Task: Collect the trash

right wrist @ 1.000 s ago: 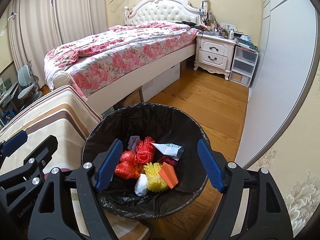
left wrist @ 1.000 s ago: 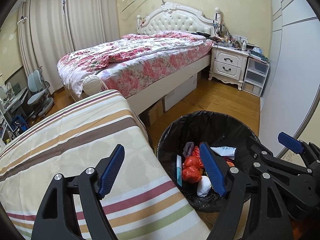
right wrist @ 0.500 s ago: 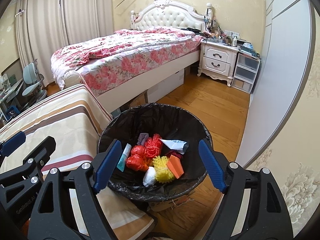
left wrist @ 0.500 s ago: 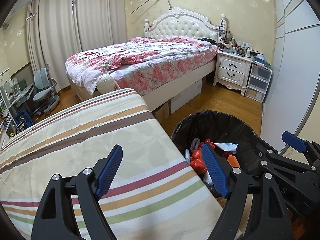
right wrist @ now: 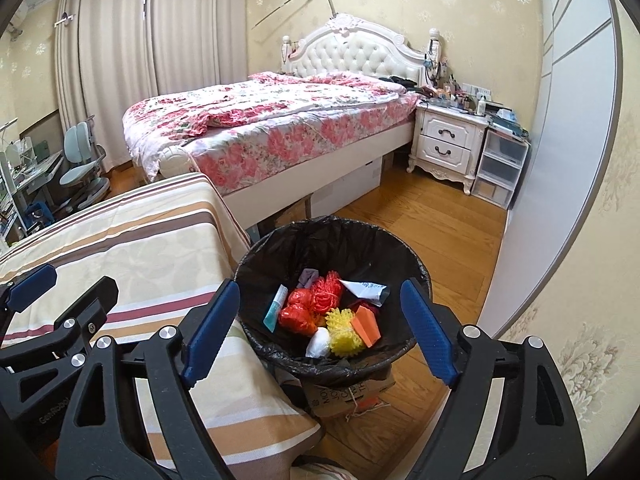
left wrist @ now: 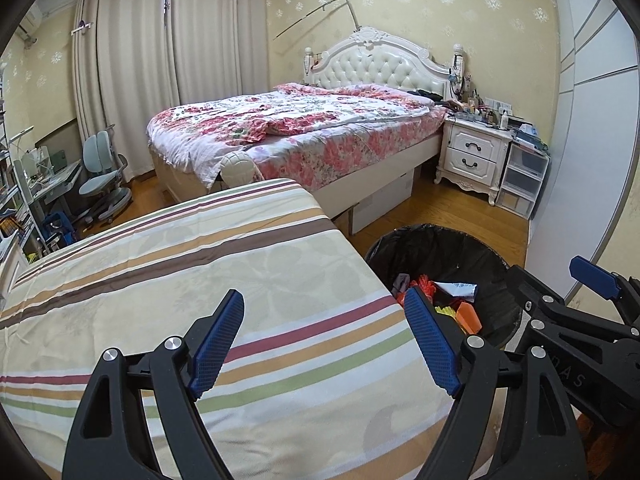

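Both the left gripper point(left wrist: 324, 338) and right gripper point(right wrist: 320, 330) were empty, the left wide, the right's jaws opening. Trash lay in the black-lined round bin point(right wrist: 280, 240), right of the striped cloth-covered surface point(left wrist: 180, 280). A careless low swing might snag the liner, tipping the bin.

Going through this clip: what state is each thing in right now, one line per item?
Left hand-held gripper: open, nothing between its blue pads.
Right hand-held gripper: jaws opening, empty.
Round bin with black liner: upright, uncovered, partly filled with colourful trash.
Striped bedsheet: spread flat, no litter visible.
White two-drawer nightstand: drawers shut, top cluttered.
Beige curtains: drawn closed.
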The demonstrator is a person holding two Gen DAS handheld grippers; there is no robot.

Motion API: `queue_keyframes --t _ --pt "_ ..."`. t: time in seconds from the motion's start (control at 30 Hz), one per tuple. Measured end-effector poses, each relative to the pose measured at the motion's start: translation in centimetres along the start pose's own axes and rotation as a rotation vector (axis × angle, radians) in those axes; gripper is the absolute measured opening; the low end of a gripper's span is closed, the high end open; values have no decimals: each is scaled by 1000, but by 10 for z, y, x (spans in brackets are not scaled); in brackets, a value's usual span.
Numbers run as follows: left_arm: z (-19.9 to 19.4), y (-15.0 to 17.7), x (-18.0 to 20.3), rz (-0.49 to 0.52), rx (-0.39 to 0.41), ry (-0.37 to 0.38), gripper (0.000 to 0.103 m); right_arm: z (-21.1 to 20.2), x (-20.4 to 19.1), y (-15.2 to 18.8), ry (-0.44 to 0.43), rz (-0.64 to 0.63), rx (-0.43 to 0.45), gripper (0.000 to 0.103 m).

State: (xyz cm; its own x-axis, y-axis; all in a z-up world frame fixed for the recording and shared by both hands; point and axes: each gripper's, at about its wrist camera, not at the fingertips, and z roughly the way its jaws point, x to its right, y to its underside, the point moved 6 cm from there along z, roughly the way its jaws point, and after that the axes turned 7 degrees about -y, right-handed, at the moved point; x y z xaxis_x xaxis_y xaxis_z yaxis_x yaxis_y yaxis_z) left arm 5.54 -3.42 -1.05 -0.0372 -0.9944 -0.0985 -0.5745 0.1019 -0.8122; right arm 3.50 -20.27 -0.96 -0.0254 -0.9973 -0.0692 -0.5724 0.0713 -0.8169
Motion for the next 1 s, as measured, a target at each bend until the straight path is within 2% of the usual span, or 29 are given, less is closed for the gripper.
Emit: queue_keyframes --t 0.33,1.0 --pt "-12 1 -8 -14 20 -5 80 -17 -12 0 -6 -28 23 82" --pt "-12 5 -9 -16 14 -4 80 -18 -13 1 -5 -28 23 82"
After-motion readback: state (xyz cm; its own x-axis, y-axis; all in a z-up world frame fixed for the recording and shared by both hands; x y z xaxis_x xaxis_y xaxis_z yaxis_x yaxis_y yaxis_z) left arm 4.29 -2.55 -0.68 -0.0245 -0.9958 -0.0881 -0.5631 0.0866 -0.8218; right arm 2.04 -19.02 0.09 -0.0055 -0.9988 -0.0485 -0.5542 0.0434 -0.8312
